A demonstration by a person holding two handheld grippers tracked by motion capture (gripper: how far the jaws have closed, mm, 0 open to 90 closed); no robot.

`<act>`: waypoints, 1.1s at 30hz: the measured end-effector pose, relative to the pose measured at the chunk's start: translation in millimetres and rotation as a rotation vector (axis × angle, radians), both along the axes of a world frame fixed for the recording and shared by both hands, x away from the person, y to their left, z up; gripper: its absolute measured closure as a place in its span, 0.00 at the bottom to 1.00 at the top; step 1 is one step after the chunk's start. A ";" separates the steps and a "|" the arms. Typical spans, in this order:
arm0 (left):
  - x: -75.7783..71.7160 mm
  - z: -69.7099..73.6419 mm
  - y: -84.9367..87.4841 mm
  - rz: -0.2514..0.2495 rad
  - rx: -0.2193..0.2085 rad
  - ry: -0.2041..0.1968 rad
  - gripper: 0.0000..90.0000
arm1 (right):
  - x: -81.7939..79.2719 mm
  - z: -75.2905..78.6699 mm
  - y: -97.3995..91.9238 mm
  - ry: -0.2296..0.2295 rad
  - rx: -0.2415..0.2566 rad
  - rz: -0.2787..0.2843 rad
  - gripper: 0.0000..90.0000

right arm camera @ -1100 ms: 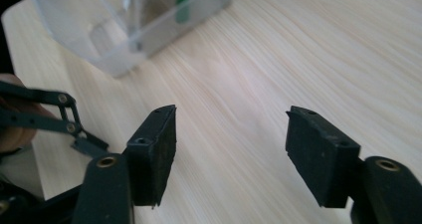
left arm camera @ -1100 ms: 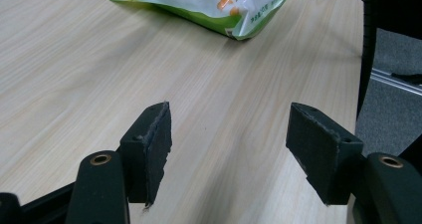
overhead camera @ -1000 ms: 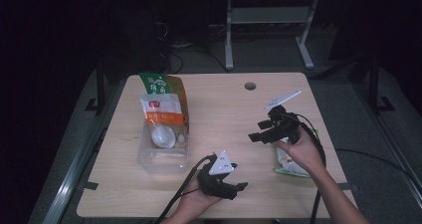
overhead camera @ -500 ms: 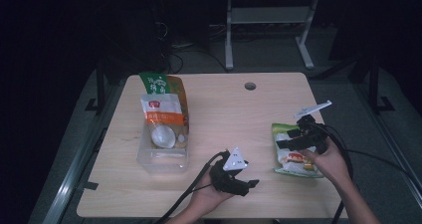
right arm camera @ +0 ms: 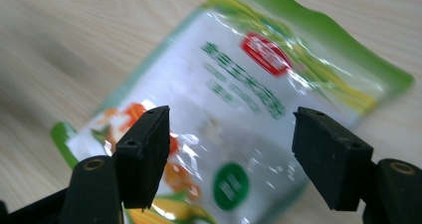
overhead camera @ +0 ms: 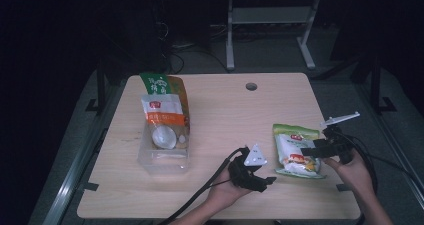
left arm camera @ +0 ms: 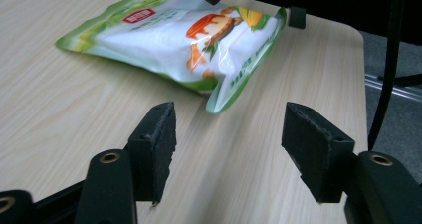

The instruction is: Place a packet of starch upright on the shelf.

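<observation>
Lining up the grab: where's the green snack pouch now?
In the high view, the green snack pouch lies flat at the table's right, between both grippers.

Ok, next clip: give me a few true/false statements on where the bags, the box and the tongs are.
1. The green snack bag lies flat on the table. True.
2. The right tongs are clamped on that bag. False: the jaws stand open above it, pressing nothing.
3. The left tongs are open with nothing between them. True.
4. The clear plastic box sits at the table's right edge. False: it is on the left side.
5. An orange-and-white bag leans into the box. True.
</observation>
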State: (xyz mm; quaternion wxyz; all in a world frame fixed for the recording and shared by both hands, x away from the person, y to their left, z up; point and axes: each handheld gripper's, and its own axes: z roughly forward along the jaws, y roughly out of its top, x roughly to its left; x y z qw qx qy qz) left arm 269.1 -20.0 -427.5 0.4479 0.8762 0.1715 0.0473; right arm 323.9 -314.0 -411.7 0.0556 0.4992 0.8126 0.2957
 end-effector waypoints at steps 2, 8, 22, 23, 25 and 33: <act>3.5 -0.7 -5.4 -0.004 -0.005 0.007 0.44 | -1.6 -3.3 -9.2 0.012 0.009 -0.026 0.33; 12.1 -4.0 -23.1 -0.014 -0.001 0.024 0.48 | -5.6 -16.6 -26.7 0.049 0.040 -0.054 0.35; 19.6 -8.5 -30.7 0.003 0.020 0.042 0.48 | -12.4 -25.2 -21.5 0.059 0.118 -0.026 0.43; 19.5 -8.3 -30.3 0.002 0.020 0.041 0.47 | -12.8 -25.3 -19.4 0.061 0.119 -0.022 0.43; 18.6 -7.8 -29.2 0.002 0.025 0.039 0.47 | -13.8 -25.6 -15.0 0.061 0.121 -0.009 0.43; 15.6 -6.9 -20.0 0.021 0.039 0.039 0.45 | -20.6 -25.2 10.8 0.076 0.125 0.035 0.43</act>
